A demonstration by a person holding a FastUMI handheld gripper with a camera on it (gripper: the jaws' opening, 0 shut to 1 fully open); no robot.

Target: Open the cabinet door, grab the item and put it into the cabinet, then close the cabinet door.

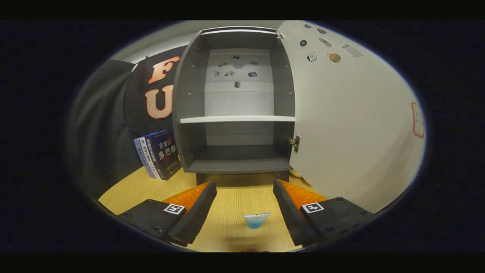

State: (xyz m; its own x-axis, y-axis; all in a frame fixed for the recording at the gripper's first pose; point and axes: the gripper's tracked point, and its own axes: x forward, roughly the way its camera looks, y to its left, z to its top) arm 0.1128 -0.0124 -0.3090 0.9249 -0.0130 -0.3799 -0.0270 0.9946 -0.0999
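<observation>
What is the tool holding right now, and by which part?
Nothing. The tool is open; the small blue cup sits on the table between its fingers, touched by neither. The cabinet stands open beyond.

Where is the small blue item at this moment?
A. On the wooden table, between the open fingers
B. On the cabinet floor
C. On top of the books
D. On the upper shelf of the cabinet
A: the small blue item sits on the wooden table between the open fingers of the hand-held gripper, in front of the cabinet, whose door is open.

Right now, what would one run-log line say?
cabinet door: open | small blue-and-white item: on table, between jaws | gripper: open | shelves: empty
</observation>
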